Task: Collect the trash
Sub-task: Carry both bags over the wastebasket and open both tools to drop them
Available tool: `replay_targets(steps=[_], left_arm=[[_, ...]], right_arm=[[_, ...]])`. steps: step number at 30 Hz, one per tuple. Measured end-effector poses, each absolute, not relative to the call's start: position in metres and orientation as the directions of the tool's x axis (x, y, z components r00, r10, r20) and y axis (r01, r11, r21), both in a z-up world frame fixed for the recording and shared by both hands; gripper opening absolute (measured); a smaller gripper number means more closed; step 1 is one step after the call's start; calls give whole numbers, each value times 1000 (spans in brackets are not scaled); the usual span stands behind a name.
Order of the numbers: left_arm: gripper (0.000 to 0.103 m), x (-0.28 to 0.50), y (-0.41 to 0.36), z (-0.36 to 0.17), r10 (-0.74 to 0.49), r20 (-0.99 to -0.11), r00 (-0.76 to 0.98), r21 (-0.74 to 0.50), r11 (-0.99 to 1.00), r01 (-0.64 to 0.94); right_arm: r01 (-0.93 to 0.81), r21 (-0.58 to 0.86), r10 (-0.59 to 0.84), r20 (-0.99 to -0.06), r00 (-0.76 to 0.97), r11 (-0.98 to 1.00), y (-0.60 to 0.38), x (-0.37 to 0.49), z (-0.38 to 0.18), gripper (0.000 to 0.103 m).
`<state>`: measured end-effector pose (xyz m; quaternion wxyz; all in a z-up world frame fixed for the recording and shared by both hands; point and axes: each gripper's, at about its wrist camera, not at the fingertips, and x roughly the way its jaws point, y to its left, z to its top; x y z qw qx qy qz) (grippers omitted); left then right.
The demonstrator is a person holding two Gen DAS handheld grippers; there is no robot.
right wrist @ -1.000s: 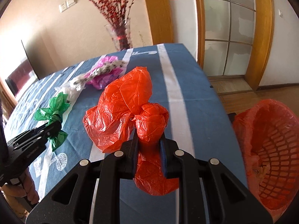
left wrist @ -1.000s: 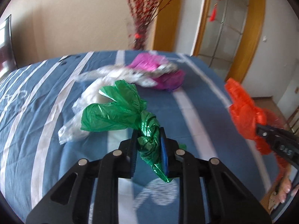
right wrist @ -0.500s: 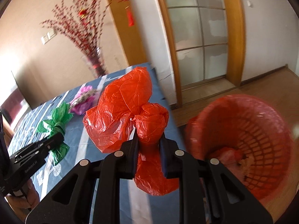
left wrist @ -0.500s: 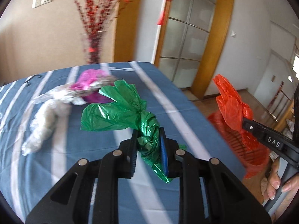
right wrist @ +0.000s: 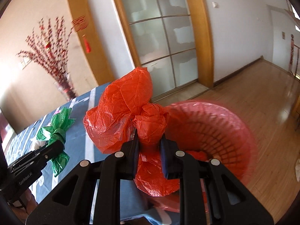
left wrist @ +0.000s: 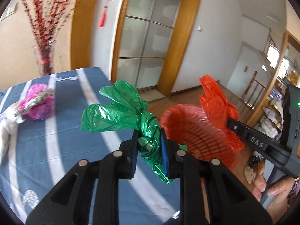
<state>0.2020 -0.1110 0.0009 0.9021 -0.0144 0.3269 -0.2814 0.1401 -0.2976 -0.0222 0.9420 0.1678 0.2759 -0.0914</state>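
Observation:
My left gripper (left wrist: 149, 142) is shut on a crumpled green plastic bag (left wrist: 120, 110), held above the table's right edge; it also shows in the right wrist view (right wrist: 56, 131). My right gripper (right wrist: 149, 143) is shut on a crumpled red plastic bag (right wrist: 127, 103), held over the near rim of a red lattice trash basket (right wrist: 221, 131). The basket (left wrist: 191, 129) stands on the floor beside the table, with some red trash inside. The red bag (left wrist: 215, 103) and the right gripper (left wrist: 232, 125) show over the basket in the left wrist view.
A blue tablecloth with white stripes (left wrist: 61, 131) covers the table. A magenta bag (left wrist: 39, 101) and a whitish bag (left wrist: 7, 131) lie on it at the left. A vase of red branches (left wrist: 45, 60) stands at the far end. Wooden floor (right wrist: 262, 103) and a glass door (right wrist: 163, 37) lie beyond.
Both grippers swung right, off the table toward the basket. The basket now sits directly under the red bag, and the green bag has come to the table's edge next to it.

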Motion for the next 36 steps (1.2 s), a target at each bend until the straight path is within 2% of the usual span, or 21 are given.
replay_targets(steps=[16, 36], left_arm=[[22, 198, -191, -5, -623, -580, 525, -230, 744, 628], [22, 221, -248, -29, -667, -618, 417, -290, 686, 668]], right_arm=[[357, 306, -147, -542, 828, 882, -352, 120, -32, 20], [396, 382, -136, -554, 822, 835, -390, 125, -48, 20]])
